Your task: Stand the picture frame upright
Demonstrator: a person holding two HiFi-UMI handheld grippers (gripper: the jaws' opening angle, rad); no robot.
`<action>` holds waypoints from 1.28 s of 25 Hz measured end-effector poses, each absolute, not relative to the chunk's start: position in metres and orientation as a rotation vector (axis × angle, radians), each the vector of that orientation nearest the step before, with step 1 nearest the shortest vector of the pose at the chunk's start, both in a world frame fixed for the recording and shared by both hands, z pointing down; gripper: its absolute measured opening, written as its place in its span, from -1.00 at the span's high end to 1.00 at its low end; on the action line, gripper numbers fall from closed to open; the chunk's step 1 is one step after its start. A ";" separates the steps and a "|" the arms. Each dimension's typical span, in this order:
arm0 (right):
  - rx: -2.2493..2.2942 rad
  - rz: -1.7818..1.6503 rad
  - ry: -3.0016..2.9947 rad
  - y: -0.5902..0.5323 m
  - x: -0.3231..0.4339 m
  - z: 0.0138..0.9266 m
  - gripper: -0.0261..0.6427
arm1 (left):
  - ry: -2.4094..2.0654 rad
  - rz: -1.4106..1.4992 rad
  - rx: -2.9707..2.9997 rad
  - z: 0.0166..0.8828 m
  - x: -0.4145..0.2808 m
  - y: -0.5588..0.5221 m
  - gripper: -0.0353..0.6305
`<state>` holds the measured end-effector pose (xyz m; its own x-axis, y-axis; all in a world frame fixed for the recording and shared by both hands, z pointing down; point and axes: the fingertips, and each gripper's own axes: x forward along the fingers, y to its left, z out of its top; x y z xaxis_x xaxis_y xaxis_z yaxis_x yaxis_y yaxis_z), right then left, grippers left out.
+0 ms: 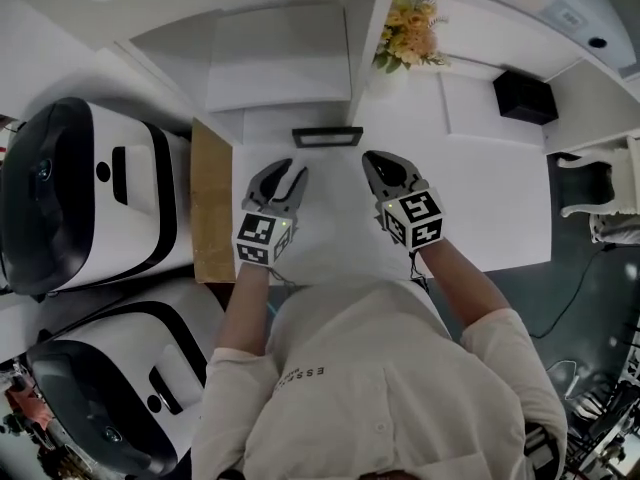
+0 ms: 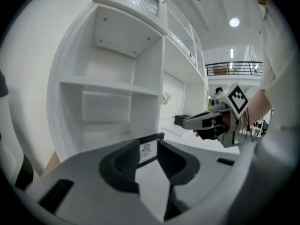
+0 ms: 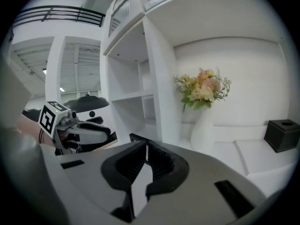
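Note:
The black picture frame [image 1: 327, 136] stands upright on the white table [image 1: 480, 198], just in front of the shelf unit. Both grippers hover short of it and apart from it. My left gripper [image 1: 293, 173] is below and left of the frame, jaws parted with nothing between them; through their gap the left gripper view shows the frame [image 2: 151, 138]. My right gripper [image 1: 374, 160] is below and right of the frame, its jaws nearly together and empty. In the right gripper view only the frame's dark edge [image 3: 136, 137] shows past the jaws.
A white shelf unit [image 1: 280, 58] rises behind the frame. A vase of flowers [image 1: 410, 28] and a black box [image 1: 524, 96] sit at the back right. A wooden board [image 1: 212, 198] and two white-and-black machines [image 1: 80, 188] flank the left side. A chair [image 1: 600, 188] stands at the right.

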<state>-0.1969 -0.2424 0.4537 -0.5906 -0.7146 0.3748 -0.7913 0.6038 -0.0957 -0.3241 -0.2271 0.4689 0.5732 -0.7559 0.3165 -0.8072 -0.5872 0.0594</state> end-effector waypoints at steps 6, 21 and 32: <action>1.227 0.279 -2.655 -0.222 -0.197 0.417 0.88 | -1.362 0.235 2.624 0.421 -0.329 -0.217 0.89; 1.203 0.131 -2.747 -0.209 -0.196 0.373 0.88 | -1.313 0.238 2.761 0.368 -0.312 -0.198 0.89; 1.236 0.111 -2.742 -0.203 -0.195 0.367 0.88 | -1.344 0.239 2.744 0.366 -0.319 -0.194 0.89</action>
<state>-0.1950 -0.2026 0.3675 -0.6554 -0.7402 0.1501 -0.7499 0.6614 -0.0132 -0.3188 -0.1943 0.3655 0.6039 -0.7780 0.1732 -0.7900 -0.6132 0.0001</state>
